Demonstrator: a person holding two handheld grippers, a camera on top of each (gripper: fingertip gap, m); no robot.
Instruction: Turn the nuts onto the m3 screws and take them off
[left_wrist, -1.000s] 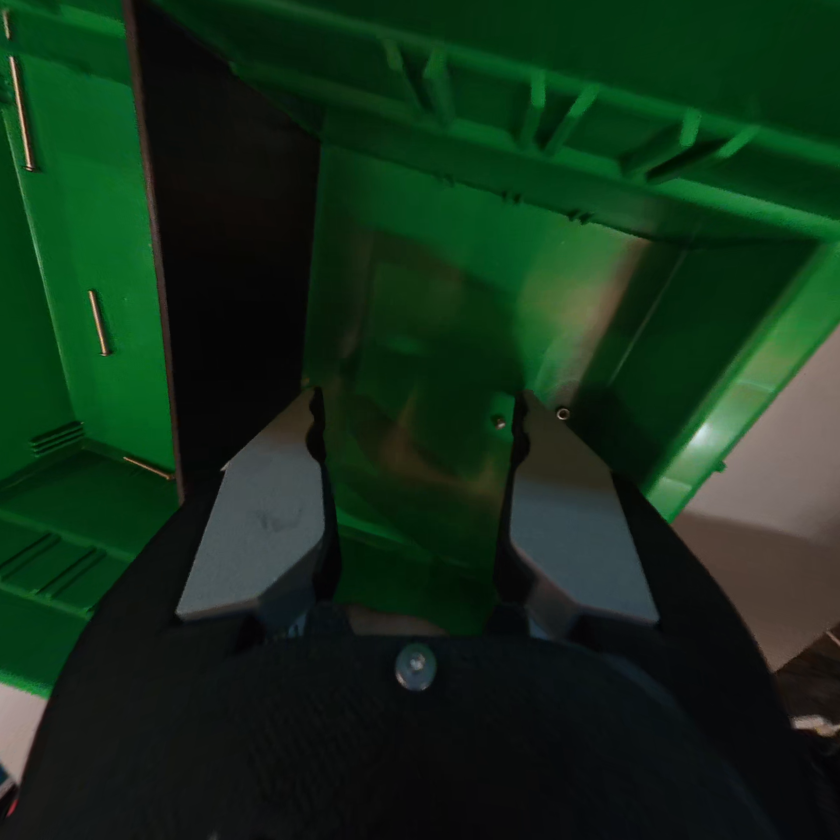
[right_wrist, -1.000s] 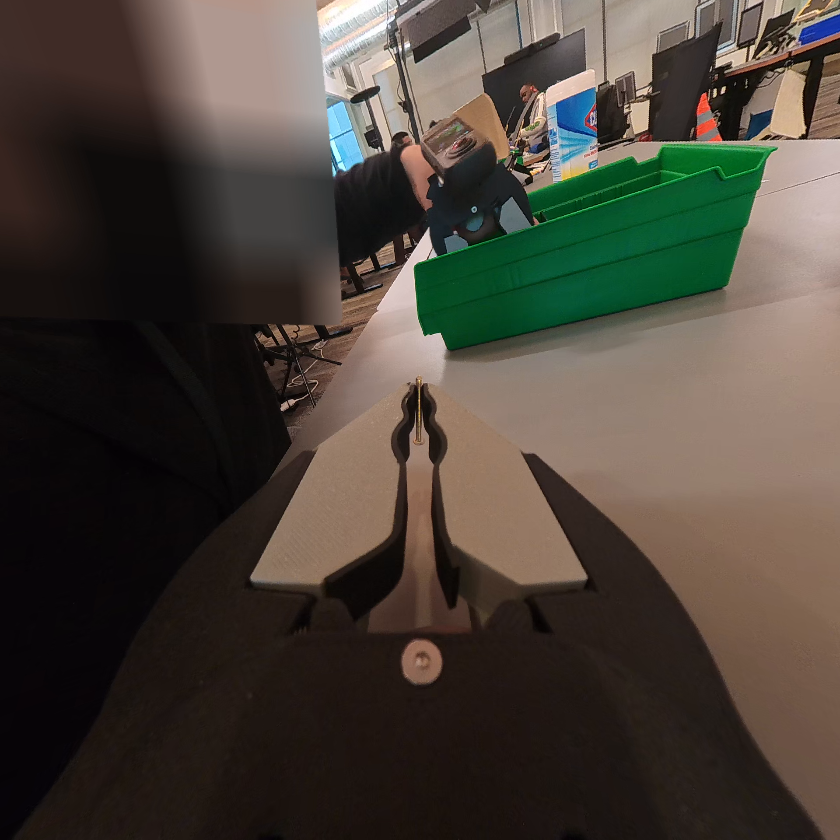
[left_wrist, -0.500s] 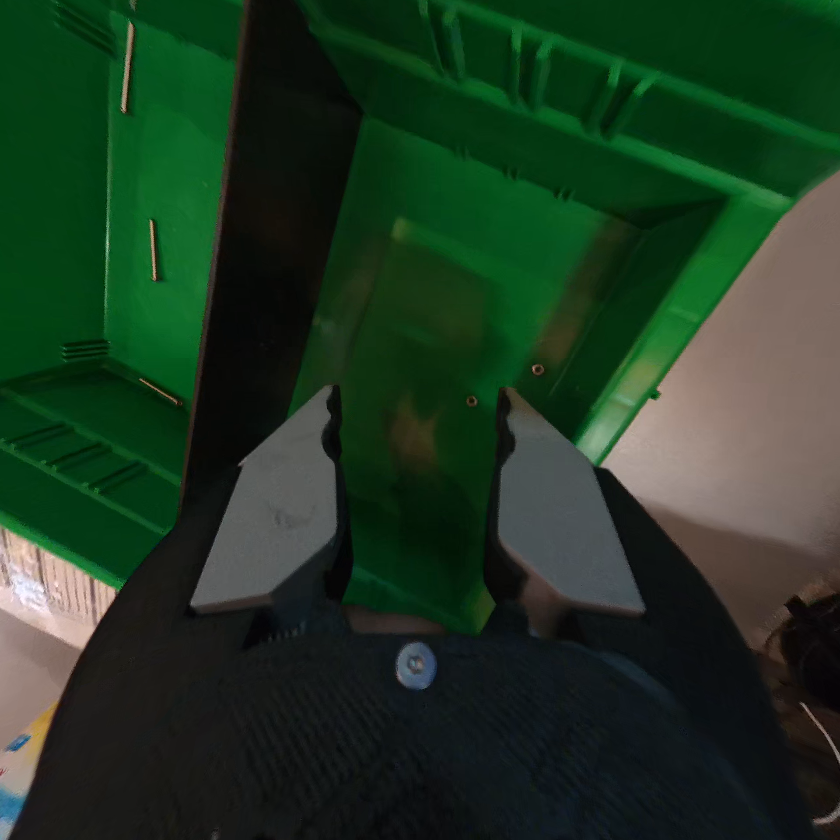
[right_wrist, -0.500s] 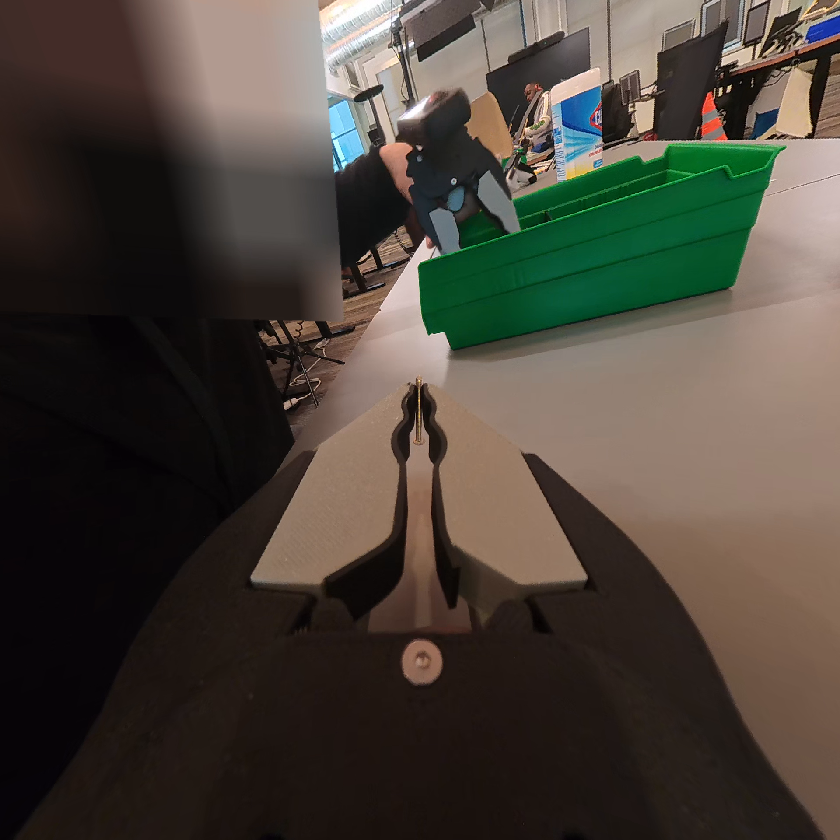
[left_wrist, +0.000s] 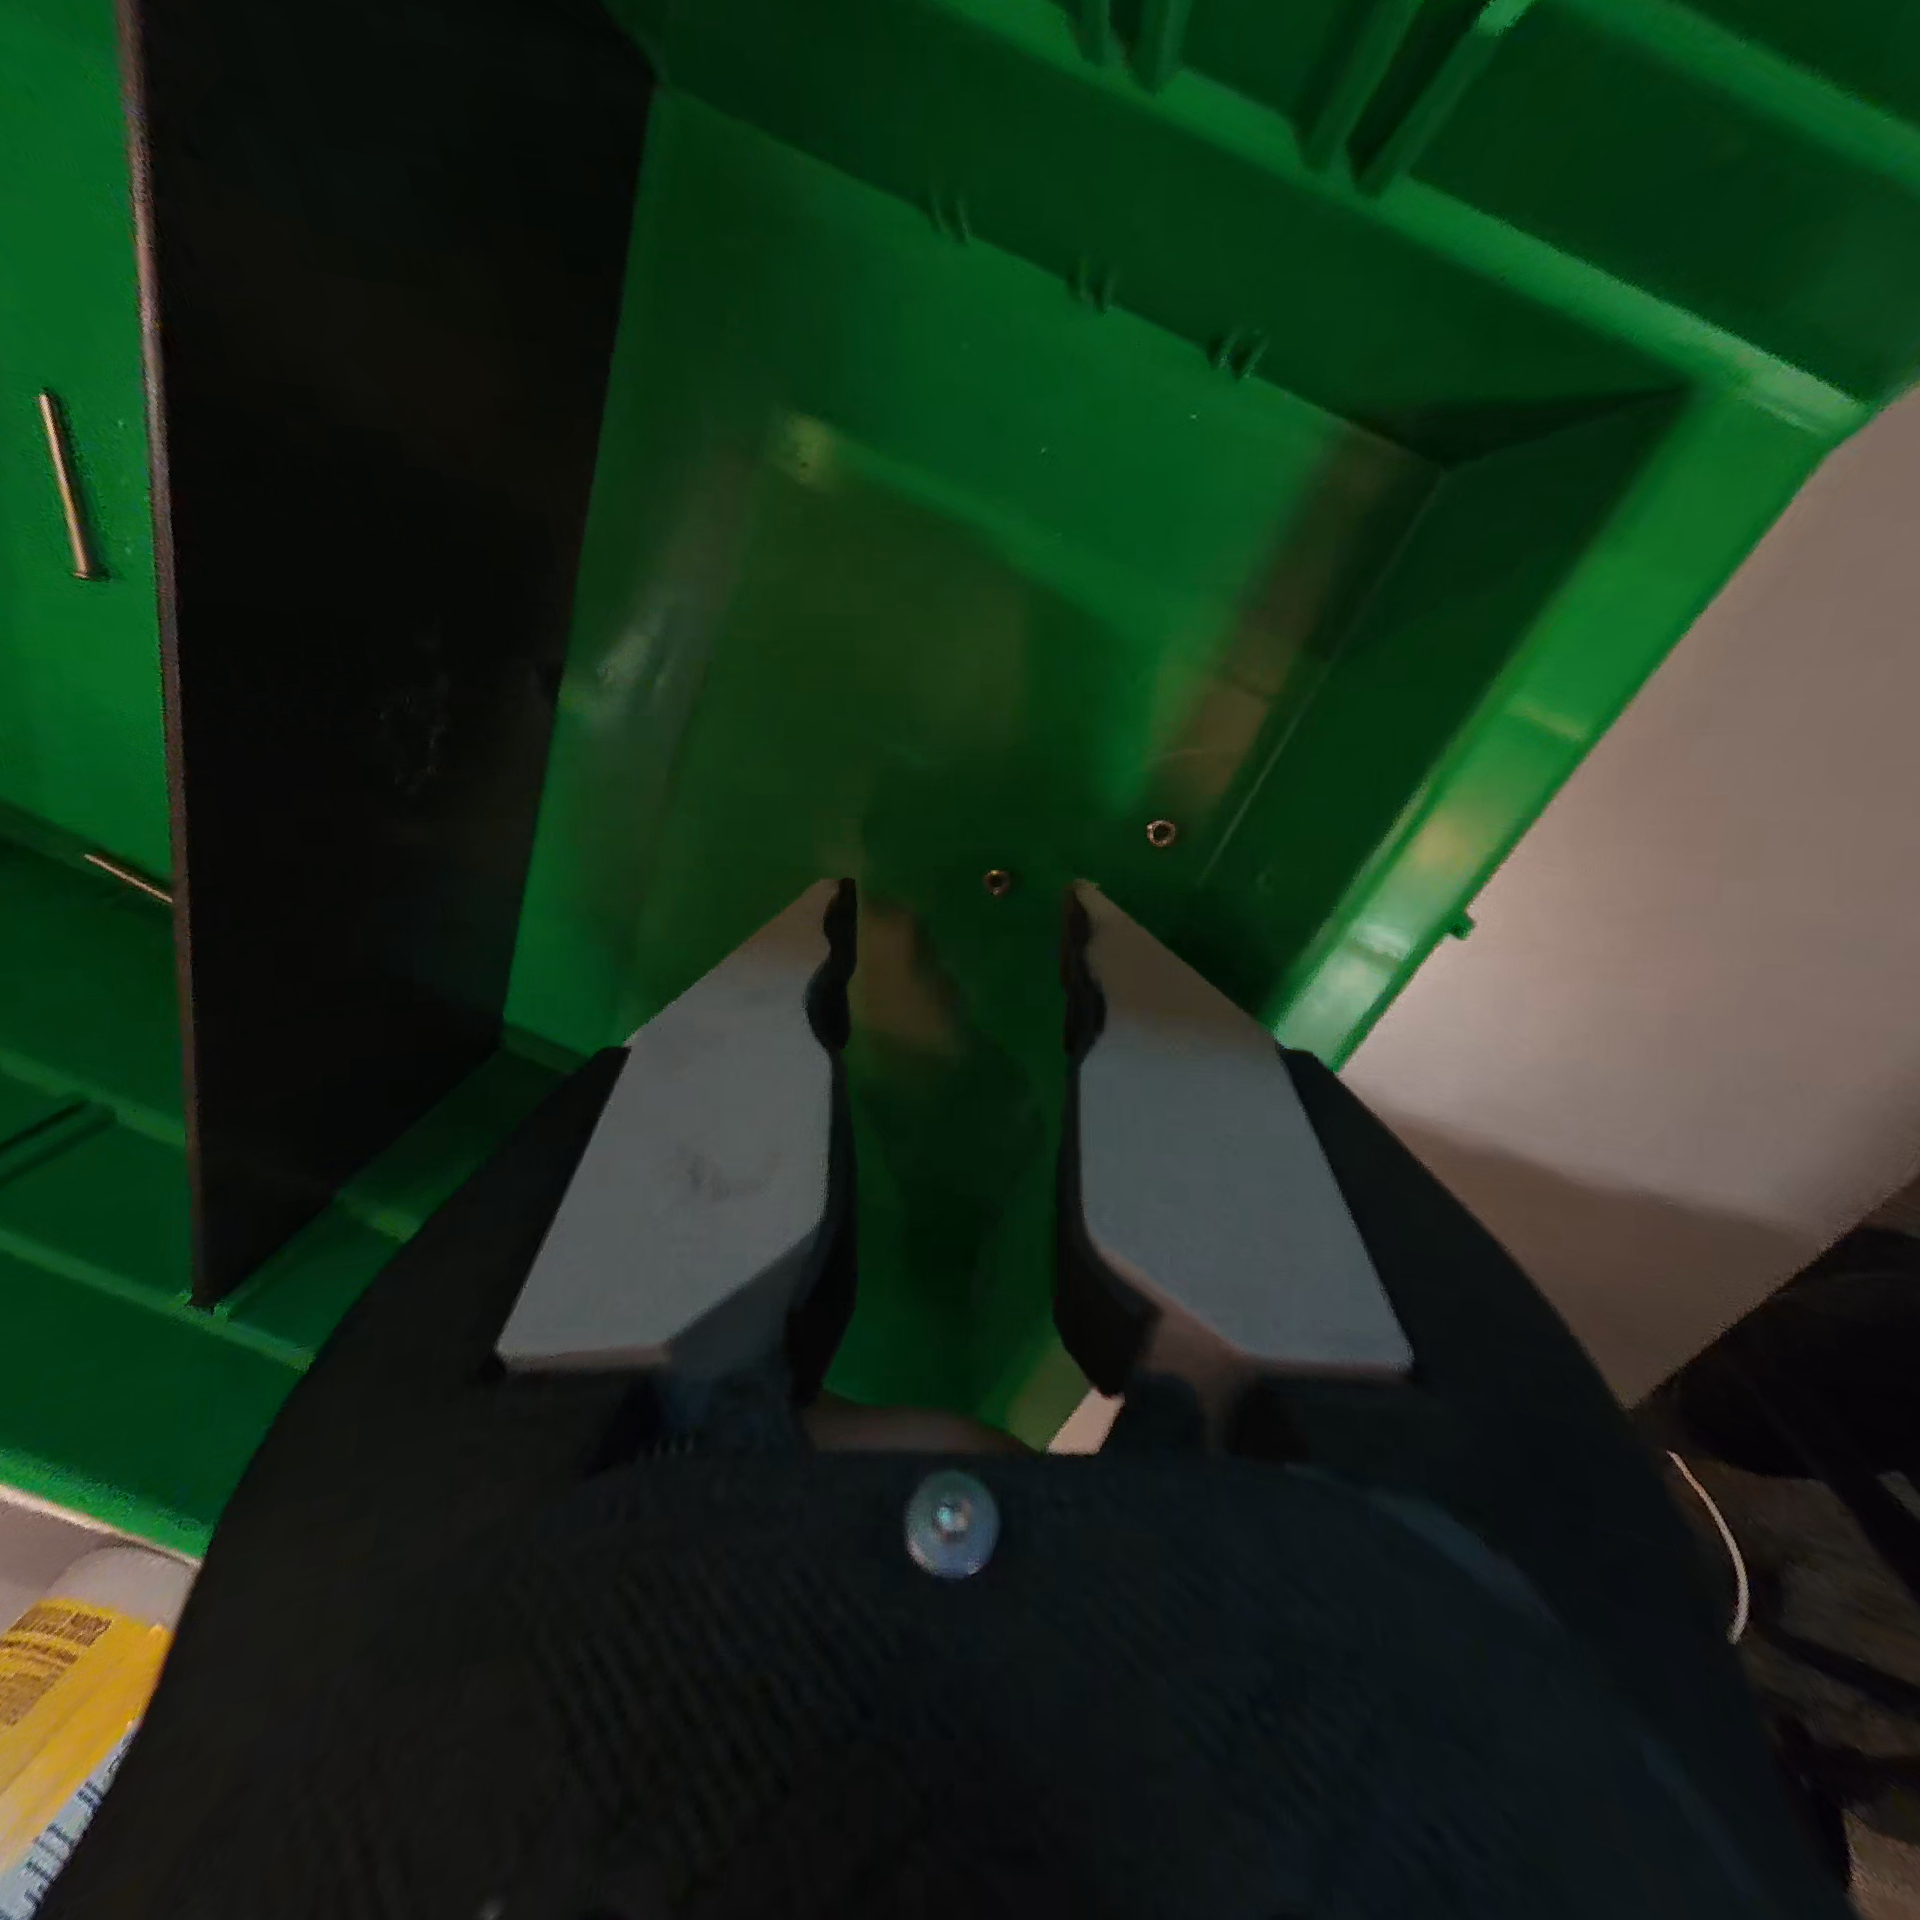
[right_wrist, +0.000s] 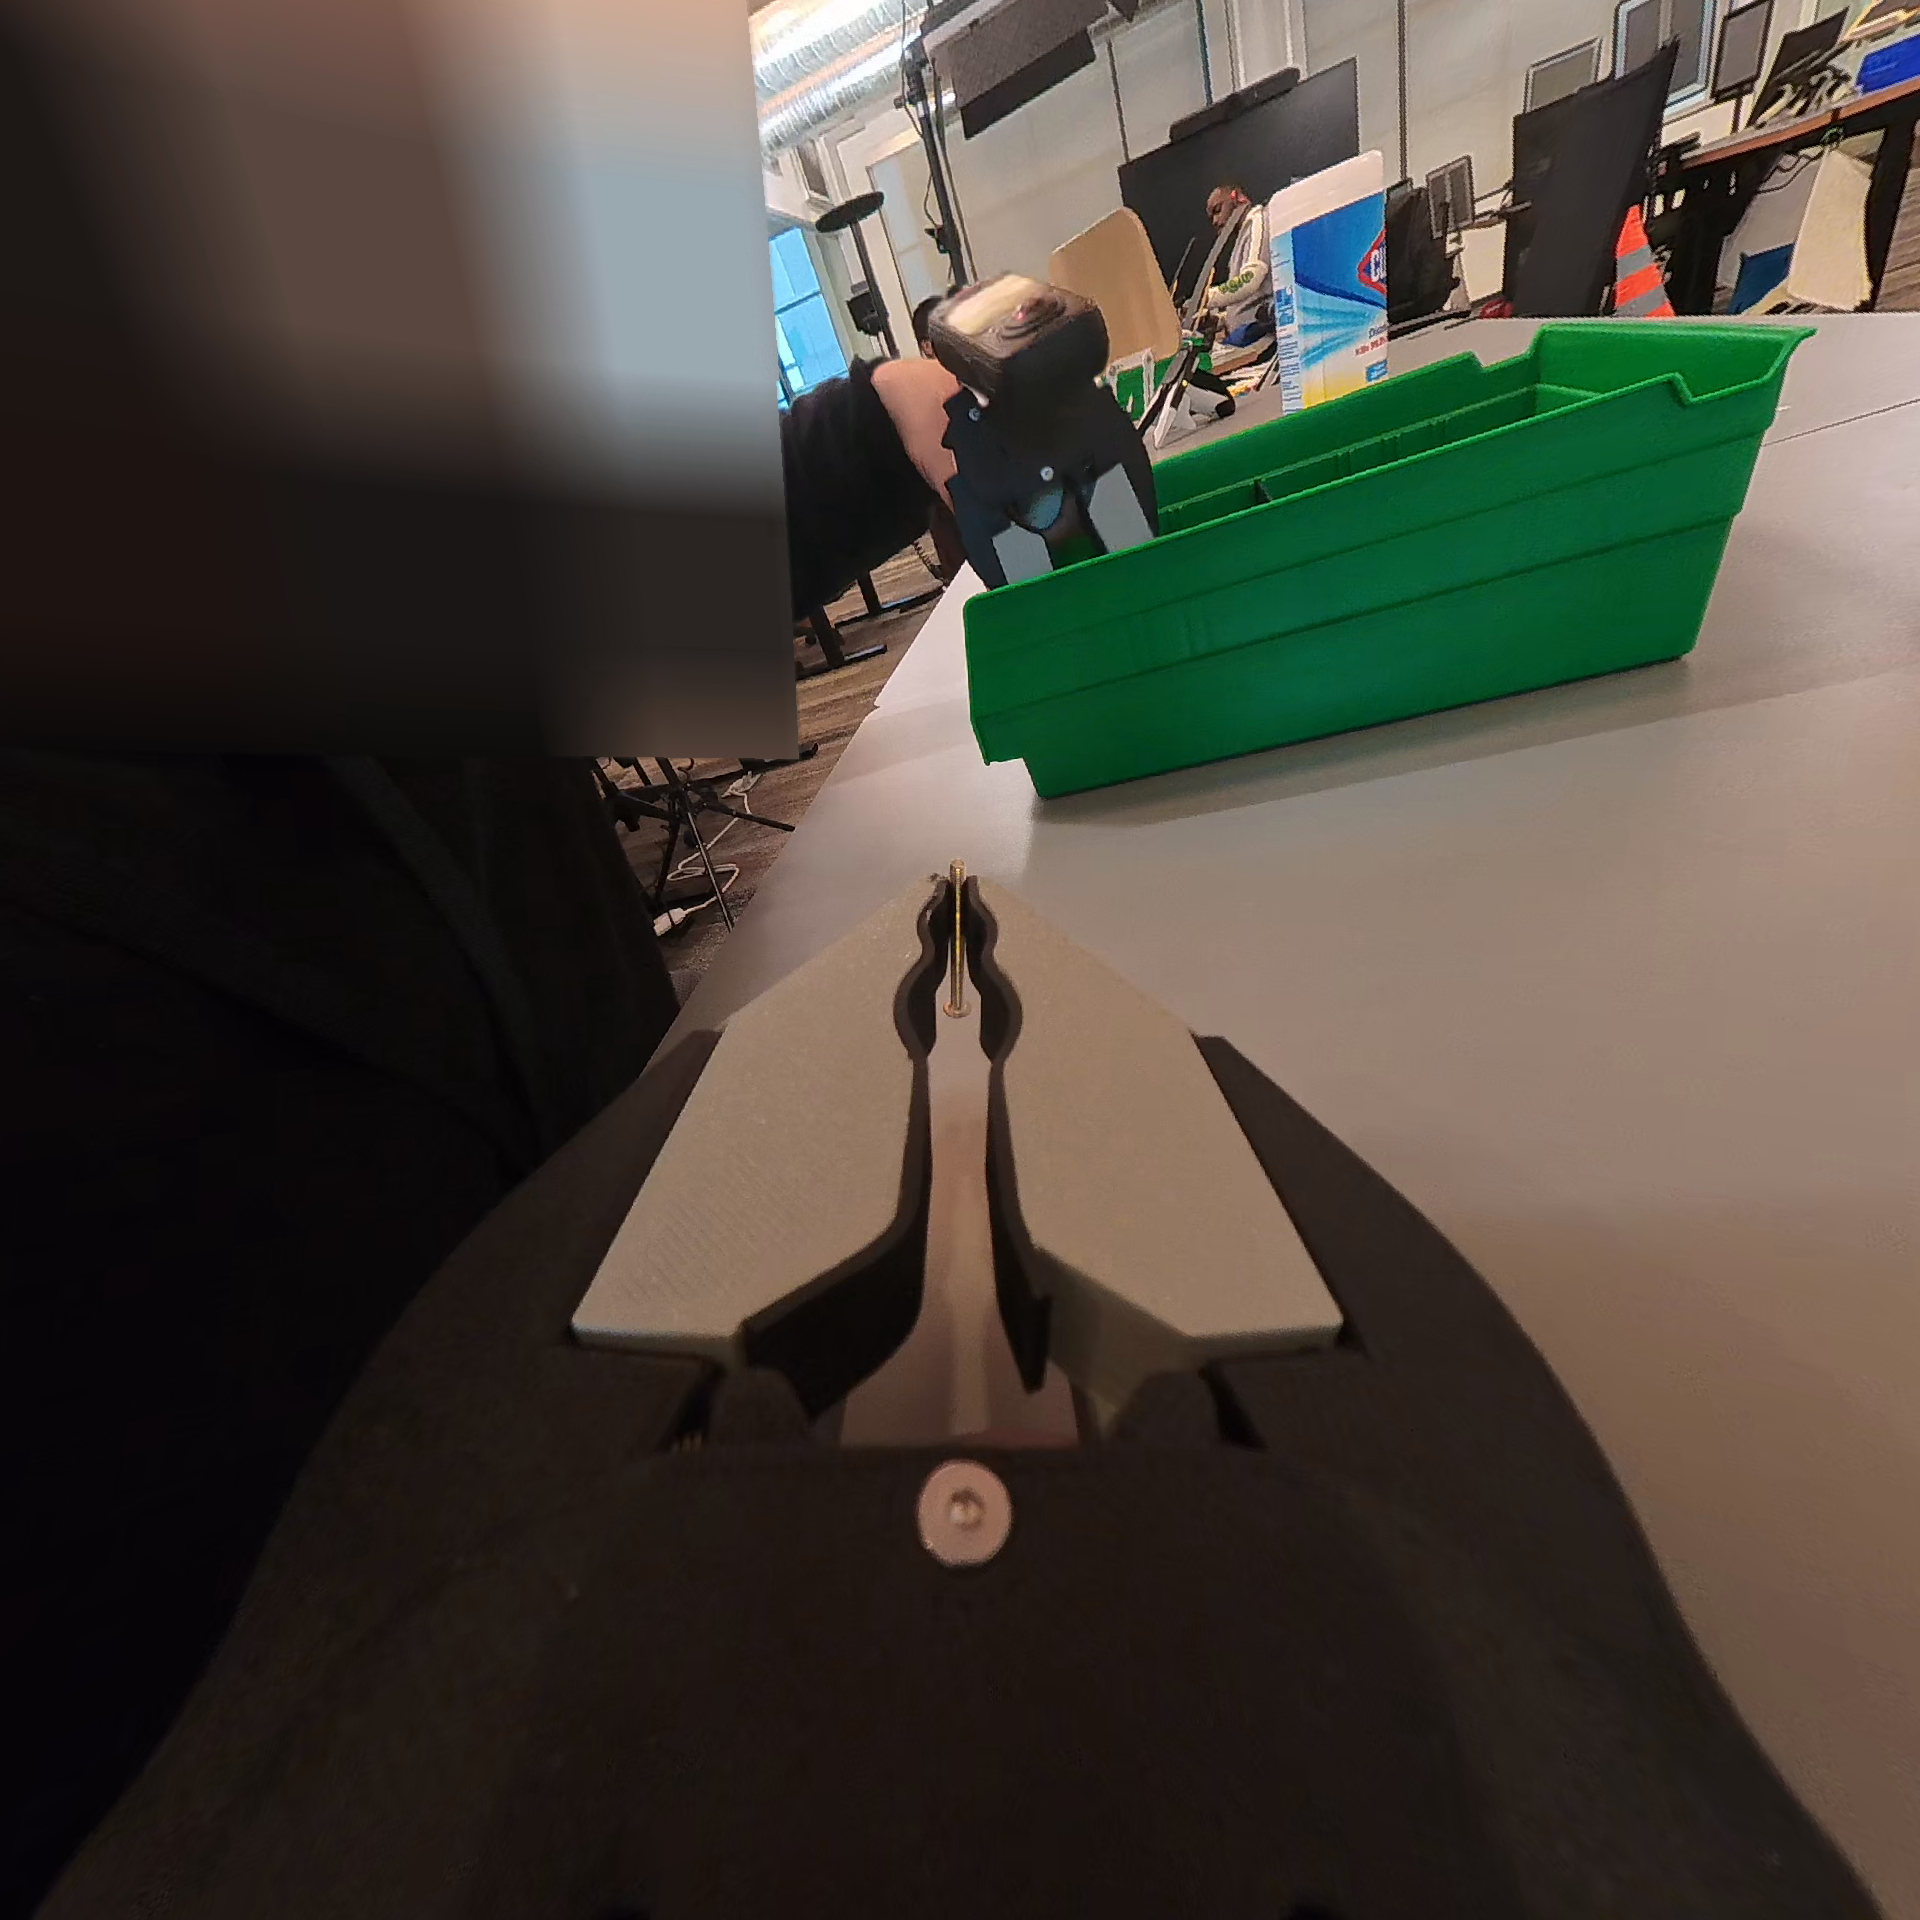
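My left gripper is open and empty, pointing down into the near compartment of the green bin. Two small brass nuts lie on the bin floor: one just ahead of the fingertips, between them, and another farther right. My right gripper is shut on a thin brass screw, held lengthwise between the pads, above the grey table. In the right wrist view the left gripper dips into the bin's near end.
A black divider splits the bin. Loose screws lie in the compartment to its left. A wipes canister stands behind the bin. A person in dark clothing fills the left of the right wrist view. Left tips to right tips: about 35 centimetres.
My left gripper has lowered back into the bin's near compartment and its fingers have narrowed a little, with the nearer nut now between the tips. My right gripper has stayed still with the screw.
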